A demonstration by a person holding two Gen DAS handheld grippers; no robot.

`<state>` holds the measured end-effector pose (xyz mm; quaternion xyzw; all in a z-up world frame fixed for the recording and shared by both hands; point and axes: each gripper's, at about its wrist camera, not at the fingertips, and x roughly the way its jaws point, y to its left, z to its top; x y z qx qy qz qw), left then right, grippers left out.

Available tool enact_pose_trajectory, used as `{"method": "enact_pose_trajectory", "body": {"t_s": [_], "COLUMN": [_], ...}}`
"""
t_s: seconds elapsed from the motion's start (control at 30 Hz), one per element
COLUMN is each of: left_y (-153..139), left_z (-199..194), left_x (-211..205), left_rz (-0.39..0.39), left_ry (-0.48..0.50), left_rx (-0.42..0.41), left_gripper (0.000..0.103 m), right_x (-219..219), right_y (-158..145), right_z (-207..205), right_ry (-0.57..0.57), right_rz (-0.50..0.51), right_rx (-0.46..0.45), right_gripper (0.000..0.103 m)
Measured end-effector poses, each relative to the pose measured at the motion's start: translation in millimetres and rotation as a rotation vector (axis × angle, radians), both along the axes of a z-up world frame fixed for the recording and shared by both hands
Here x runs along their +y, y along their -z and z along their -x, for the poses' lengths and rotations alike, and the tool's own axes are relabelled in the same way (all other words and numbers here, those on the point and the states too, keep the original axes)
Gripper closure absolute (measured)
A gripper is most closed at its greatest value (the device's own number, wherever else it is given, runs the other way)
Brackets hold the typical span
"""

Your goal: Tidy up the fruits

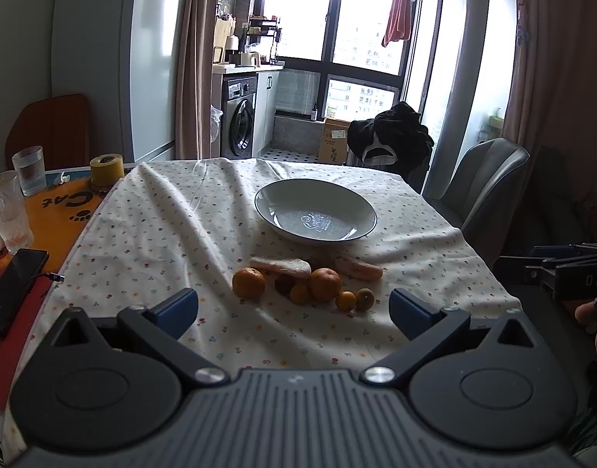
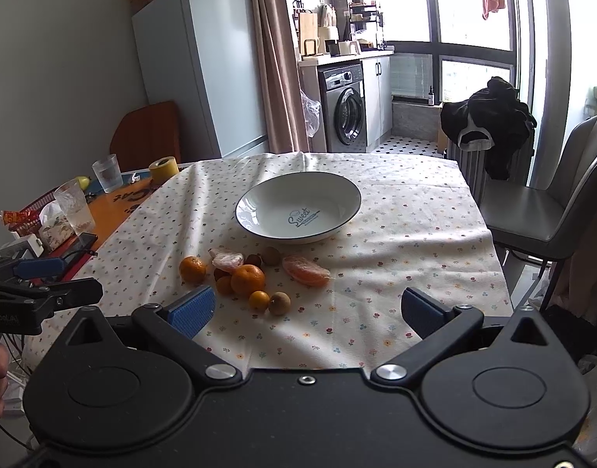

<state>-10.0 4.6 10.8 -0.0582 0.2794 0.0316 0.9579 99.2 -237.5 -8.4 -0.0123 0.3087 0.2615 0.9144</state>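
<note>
A white bowl (image 1: pixel 316 210) (image 2: pixel 298 208) stands empty mid-table on the flowered cloth. In front of it lies a cluster of fruit: two mandarins (image 1: pixel 248 282) (image 2: pixel 248 280), small kumquats (image 1: pixel 345 300) (image 2: pixel 258 300), brownish longans (image 2: pixel 279 303), and two peeled citrus pieces (image 1: pixel 281 266) (image 2: pixel 305 271). My left gripper (image 1: pixel 292 310) is open and empty, just short of the fruit. My right gripper (image 2: pixel 308 310) is open and empty, near the table's front edge, right of the fruit.
Two glasses (image 1: pixel 10 210), a yellow tape roll (image 1: pixel 106 168) and a phone (image 1: pixel 14 284) sit on the orange mat at left. A grey chair (image 2: pixel 548 210) stands at the table's right side. A fridge (image 2: pixel 197 66) is behind.
</note>
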Motion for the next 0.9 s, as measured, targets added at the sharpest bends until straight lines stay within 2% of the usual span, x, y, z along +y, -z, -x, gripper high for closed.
{"method": "enact_pose_trajectory", "body": {"t_s": [0.67,0.9], "left_y": [-0.8,3.9], "left_z": [-0.2,-9.7], "left_x": [-0.2,-0.9], "left_rz": [-0.005,-0.001], "left_ry": [-0.001,0.009], "left_rx": [-0.001,0.000], "left_gripper": [0.000,0.000], "right_x": [-0.4,-0.4], "right_y": [-0.9,7.3], "right_z": [0.1,-5.2], "right_ry": [-0.001,-0.008], "right_rz": [-0.004,-0.007], "right_rx": [-0.001,0.018], "right_gripper": [0.000,0.000]}}
